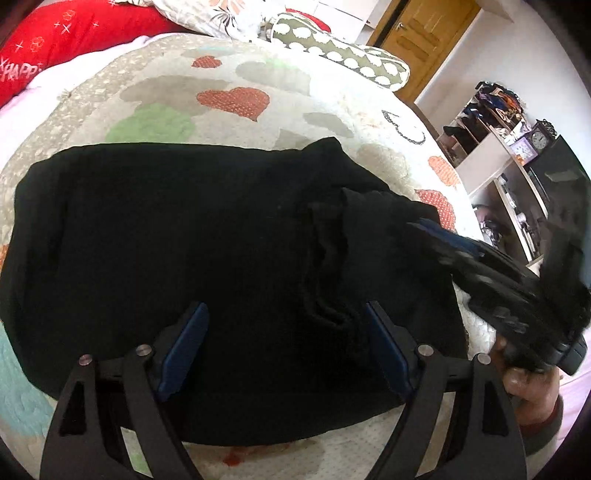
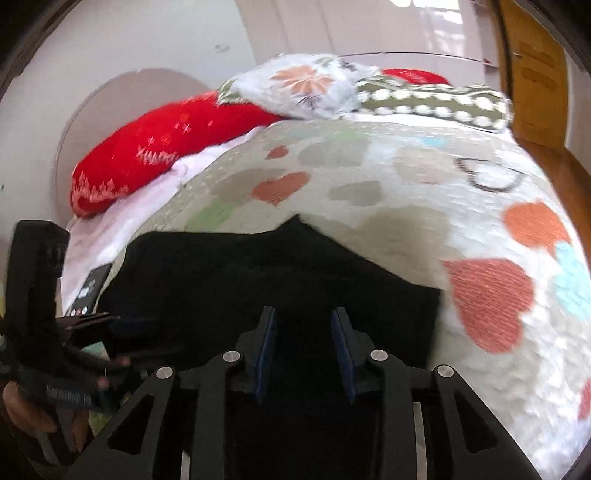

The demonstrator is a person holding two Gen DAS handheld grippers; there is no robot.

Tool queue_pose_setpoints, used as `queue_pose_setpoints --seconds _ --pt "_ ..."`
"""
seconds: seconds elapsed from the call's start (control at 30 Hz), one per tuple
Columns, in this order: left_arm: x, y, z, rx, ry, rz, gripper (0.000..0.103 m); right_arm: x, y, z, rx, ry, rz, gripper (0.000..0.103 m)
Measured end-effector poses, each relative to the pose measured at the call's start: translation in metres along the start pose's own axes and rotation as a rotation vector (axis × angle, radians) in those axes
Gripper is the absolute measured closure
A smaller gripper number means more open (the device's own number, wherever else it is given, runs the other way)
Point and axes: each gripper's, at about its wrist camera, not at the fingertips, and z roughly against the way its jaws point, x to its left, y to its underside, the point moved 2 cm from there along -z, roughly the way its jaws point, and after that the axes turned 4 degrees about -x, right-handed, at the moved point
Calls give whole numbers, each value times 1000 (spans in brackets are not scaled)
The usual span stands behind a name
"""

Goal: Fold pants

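In the left wrist view, the black fabric pants (image 1: 207, 258) are seen lying folded into a broad dark mass on the quilted bedspread with orange, grey and green hearts (image 1: 229, 92), with a bunched ridge of cloth on their right part. The left hand-held gripper (image 1: 284, 332) is held above them, its blue-padded jaws spread wide with nothing pinched. At the right edge, the right hand-held gripper (image 1: 436, 229) is shown blurred beside the pants' right end. A red cushion (image 1: 74, 33) is seen at the far side of the bed. In the right wrist view, the right hand-held gripper (image 2: 303, 332) is seen over the pants (image 2: 258, 269), its jaws partly parted, no cloth visibly clamped between them. The left hand-held gripper (image 2: 110, 321) is seen at the left.
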Motion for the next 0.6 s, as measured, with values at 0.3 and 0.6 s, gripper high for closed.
queue_pose_setpoints --seconds 0.3,0.6 --pt "8 3 15 -9 25 52 18 6 -6 -5 26 31 36 70" --pt "5 4 17 -35 -5 47 18 7 38 20 59 37 17 66"
